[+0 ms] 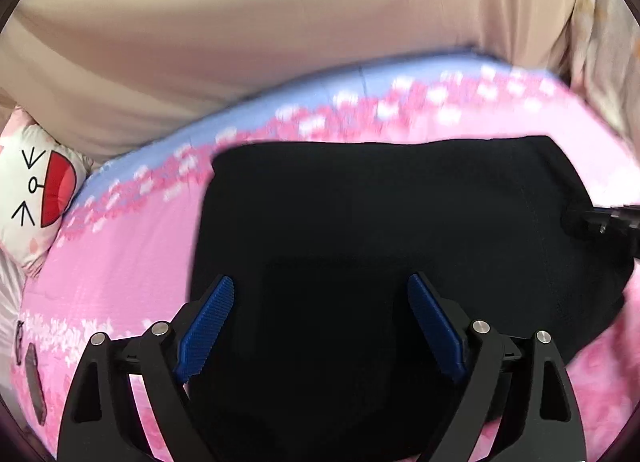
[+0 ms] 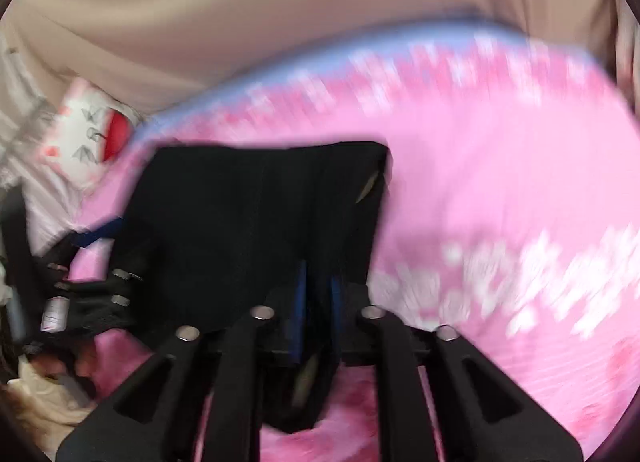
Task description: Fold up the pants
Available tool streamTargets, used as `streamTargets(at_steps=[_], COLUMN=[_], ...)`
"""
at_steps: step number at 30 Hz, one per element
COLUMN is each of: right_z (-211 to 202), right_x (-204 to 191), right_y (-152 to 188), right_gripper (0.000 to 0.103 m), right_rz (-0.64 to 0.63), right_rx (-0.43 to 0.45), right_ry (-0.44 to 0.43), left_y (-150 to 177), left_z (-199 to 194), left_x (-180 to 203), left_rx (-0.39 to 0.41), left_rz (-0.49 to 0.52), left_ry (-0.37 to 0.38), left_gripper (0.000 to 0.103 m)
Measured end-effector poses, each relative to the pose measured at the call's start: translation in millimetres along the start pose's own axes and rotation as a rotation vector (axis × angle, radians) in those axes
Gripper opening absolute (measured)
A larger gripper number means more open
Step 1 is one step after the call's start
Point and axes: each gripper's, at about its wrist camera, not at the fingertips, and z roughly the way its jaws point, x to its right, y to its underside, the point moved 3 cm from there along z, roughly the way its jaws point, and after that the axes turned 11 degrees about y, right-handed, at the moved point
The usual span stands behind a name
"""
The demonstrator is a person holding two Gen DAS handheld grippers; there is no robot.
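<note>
The black pants (image 1: 380, 222) lie folded on a pink flowered bedspread (image 1: 120, 274). My left gripper (image 1: 320, 290) is open, its blue pads (image 1: 208, 322) spread just above the near part of the pants, holding nothing. My right gripper (image 2: 318, 286) is shut on the near edge of the black pants (image 2: 260, 214), with cloth pinched between its blue pads (image 2: 300, 302) and hanging below them. The right wrist view is blurred by motion. The right gripper's tip shows at the right edge of the left wrist view (image 1: 600, 218), at the pants' edge. The left gripper shows at the left of the right wrist view (image 2: 88, 294).
A beige sheet (image 1: 260, 22) rises behind the bed. A white cartoon pillow (image 1: 36, 190) lies at the far left. The bedspread has a blue band (image 1: 320, 90) along its far edge. Pale cloth (image 2: 44, 394) lies at the near left.
</note>
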Motion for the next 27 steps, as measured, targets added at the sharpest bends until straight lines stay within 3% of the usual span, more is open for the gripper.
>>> streamTargets(at_steps=[2,5,7,9,11,13,14,16,18,20,23,25,27], right_z=[-13.9,-57.8,-78.7,-79.8,-54.0,-20.4,-16.2,-15.3,-21.6,-38.1,-50.1,-42.2,-16.7], right_x=[7.7,12.1,4.0,-18.8,-39.3,-37.7,-32.1,-18.5,-23.8,-43.6,-74.5,-90.6,-102.2], right_y=[-1.0,-10.1,-16.2,-18.2,-5.5,16.7,23.3,22.4,13.3,-3.7,-35.1,-53.3,-69.8], right_gripper=[0.017,0.018,0.018,0.018,0.017,0.011,0.009,0.006,0.007,0.012,0.012,0.012,0.012], right_rz=[0.058,0.056,0.031,-0.034,-0.098,-0.142,-0.131,-0.041,-0.044,-0.098,-0.171,-0.214,-0.234], right_rx=[0.033,0.159,0.202,0.191,0.105,0.032,0.060,0.043,0.009,0.043,0.108,0.115,0.080], right_ry=[-0.046,0.043,0.034,0.004,-0.017,0.045,0.022,-0.047,-0.014,0.018,-0.025,-0.034,-0.042], left_y=[1.0,-7.9,-17.5,-28.5,-33.7,-33.5,-32.4,-31.1,-34.1,-41.5,-61.5,-78.6,-91.4], left_z=[-2.6,-19.0,-25.6,-18.4,1.5,24.3,30.9,34.9,25.8,7.3,-13.2,-1.6,33.5], left_x=[4.7,-0.9,-7.8,-15.6,-23.7,-33.4,-36.2,-37.8,-40.4,-46.6,-62.5,-75.7,-93.5], left_rx=[0.022,0.054,0.083,0.083,0.044,0.002,-0.007,0.000,-0.004,0.045,0.122,0.110,0.026], left_rz=[0.038,0.016,0.000,-0.015,-0.029,-0.051,-0.051,-0.048,-0.069,-0.088,-0.093,-0.083,-0.086], left_ry=[-0.041,-0.014,-0.025,-0.051,-0.068,-0.069,-0.076,-0.073,-0.048,-0.032,-0.092,-0.143,-0.188], left_gripper=[0.087,0.087,0.087,0.087,0.087,0.090,0.098,0.098,0.098,0.096,0.097,0.097,0.097])
